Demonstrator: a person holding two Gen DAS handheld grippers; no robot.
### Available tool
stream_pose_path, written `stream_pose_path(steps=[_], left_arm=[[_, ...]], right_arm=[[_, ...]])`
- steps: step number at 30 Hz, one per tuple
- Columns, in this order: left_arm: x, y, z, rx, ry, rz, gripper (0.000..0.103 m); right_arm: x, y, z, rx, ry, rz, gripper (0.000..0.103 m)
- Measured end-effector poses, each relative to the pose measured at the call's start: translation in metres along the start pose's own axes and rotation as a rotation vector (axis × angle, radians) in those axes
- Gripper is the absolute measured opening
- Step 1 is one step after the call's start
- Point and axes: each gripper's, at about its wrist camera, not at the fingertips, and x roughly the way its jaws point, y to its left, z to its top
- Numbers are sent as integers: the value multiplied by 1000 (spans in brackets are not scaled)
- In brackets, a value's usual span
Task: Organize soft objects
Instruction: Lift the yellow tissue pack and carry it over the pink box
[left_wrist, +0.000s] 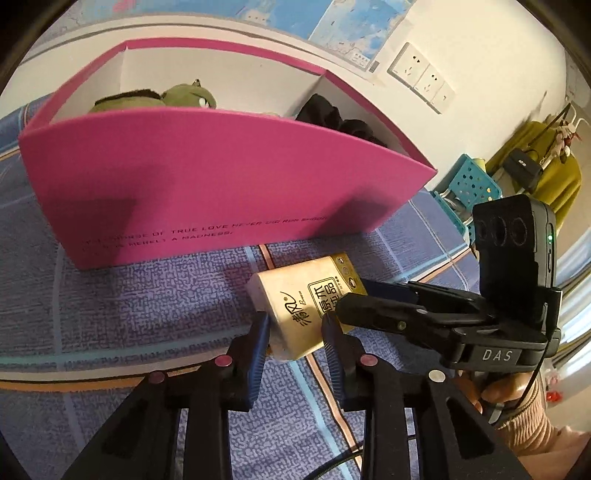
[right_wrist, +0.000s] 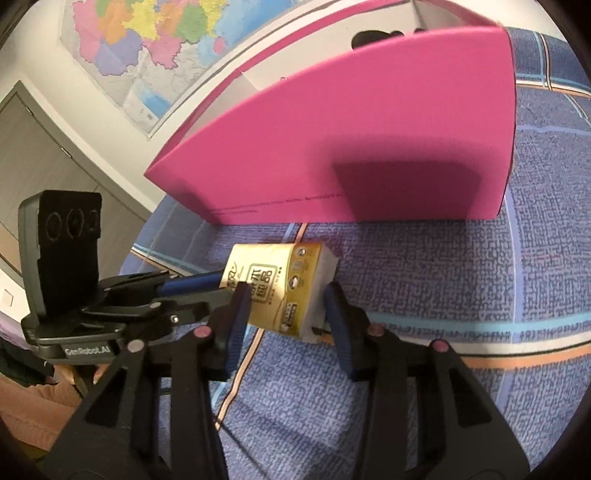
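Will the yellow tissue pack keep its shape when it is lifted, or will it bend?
The tissue pack probably squashes slightly: it looks like soft film wrap, pinched by the left gripper and the right gripper. It seems light. Its glossy wrap may slip.

Tissue pack (left_wrist: 306, 306): glossy plastic wrap, gold print, I catch sheen on top. Box (left_wrist: 221, 184): matt pink card outside, plain white card inside, smooth. Bedsheet (left_wrist: 129, 306): woven cloth, rough pebbly pattern, matt. Frog toy (left_wrist: 184, 96): fuzzy green plush. Black item (left_wrist: 332, 118) in box: soft dark cloth, as far as I can tell. Left gripper (left_wrist: 295, 328): matt black plastic, ribbed blue rubbery pads (left_wrist: 260, 343). Sleeve (left_wrist: 532, 417): ribbed knit.
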Motion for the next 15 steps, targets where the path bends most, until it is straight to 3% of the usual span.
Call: stream_pose_path(steps=[15], left_arm=[[-12, -20, -5, 56, -22, 7, 30]], right_arm=[[-25, 14, -6, -33, -51, -8, 45]])
